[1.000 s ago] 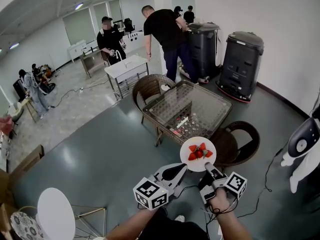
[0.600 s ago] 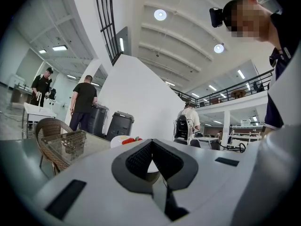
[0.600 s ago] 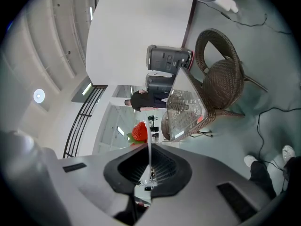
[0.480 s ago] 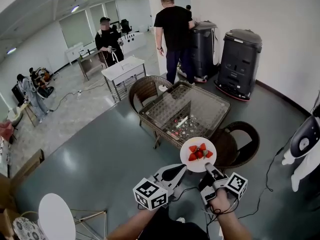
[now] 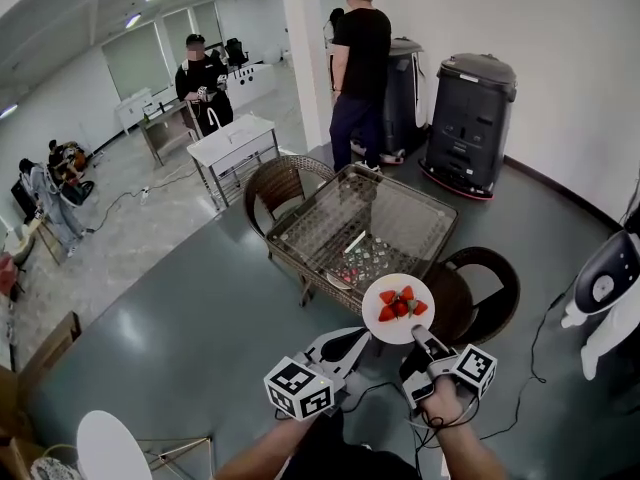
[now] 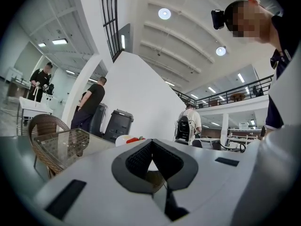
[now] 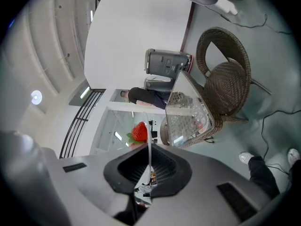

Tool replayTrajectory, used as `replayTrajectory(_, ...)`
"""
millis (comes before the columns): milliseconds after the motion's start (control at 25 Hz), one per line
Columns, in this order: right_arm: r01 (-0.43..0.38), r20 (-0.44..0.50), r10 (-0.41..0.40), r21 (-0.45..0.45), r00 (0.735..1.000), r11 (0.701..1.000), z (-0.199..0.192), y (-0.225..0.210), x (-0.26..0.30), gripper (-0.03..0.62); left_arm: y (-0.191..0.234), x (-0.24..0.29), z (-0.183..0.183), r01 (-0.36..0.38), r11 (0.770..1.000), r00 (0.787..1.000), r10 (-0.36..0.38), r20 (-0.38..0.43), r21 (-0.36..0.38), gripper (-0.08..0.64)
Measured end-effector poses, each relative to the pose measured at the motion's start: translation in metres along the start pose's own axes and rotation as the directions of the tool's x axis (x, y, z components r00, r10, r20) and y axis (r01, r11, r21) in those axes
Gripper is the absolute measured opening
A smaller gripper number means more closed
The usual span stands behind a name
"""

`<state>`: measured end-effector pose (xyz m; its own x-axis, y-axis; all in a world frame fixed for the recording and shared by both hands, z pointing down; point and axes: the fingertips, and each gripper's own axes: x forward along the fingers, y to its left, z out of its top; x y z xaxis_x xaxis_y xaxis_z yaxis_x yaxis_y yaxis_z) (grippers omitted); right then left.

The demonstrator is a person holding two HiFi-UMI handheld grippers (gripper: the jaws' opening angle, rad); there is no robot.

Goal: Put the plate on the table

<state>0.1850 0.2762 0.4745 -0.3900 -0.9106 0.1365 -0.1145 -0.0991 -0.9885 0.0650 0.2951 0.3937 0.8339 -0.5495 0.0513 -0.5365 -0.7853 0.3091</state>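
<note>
Head view: white plate (image 5: 394, 331) of strawberries (image 5: 400, 304) up in the air, off the glass table (image 5: 405, 218), at that table's 5 o'clock. Right gripper (image 5: 420, 336) at the plate's 5 o'clock rim, left gripper (image 5: 366, 336) at its 7 o'clock.

Left gripper view: left gripper (image 6: 151, 144) pads pressed together at the tips, pinching nothing. Plate (image 6: 123, 139) just past them at 11 o'clock. Cannot tell whether touching.

Right gripper view: right gripper (image 7: 150, 147) pads clamped on the plate (image 7: 146, 126), seen edge-on. One strawberry (image 7: 139, 132) at 11 o'clock, table (image 7: 188, 112) at 2 o'clock.
</note>
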Motion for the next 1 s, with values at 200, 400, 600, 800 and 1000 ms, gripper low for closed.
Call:
replayTrajectory(200,0.022,0.017,-0.022,-0.009,1.000,1.000,0.011,0.001,0.041,0.014,0.044,0.017,0.005,0.018,0.999,1.000,-0.018,-0.008,-0.028,0.005)
replayTrajectory(400,0.048,0.048,-0.047,-0.011,0.998,0.999,0.025,-0.002,0.084,0.014,0.092,0.038,0.012,0.041,0.998,0.999,-0.042,-0.013,-0.042,0.005)
replayTrajectory(600,0.078,0.080,-0.076,-0.021,0.994,0.997,0.035,0.002,0.132,0.014,0.143,0.051,0.026,0.064,0.996,0.997,-0.066,-0.030,-0.058,0.005)
replayTrajectory(800,0.100,0.112,-0.098,-0.013,0.989,0.995,0.041,0.008,0.179,0.014,0.193,0.065,0.040,0.090,0.993,0.994,-0.094,-0.052,-0.070,0.005)
replayTrajectory(1000,0.124,0.151,-0.123,0.000,0.981,0.992,0.046,0.013,0.220,0.014,0.237,0.076,0.056,0.124,0.989,0.988,-0.130,-0.077,-0.079,0.005)
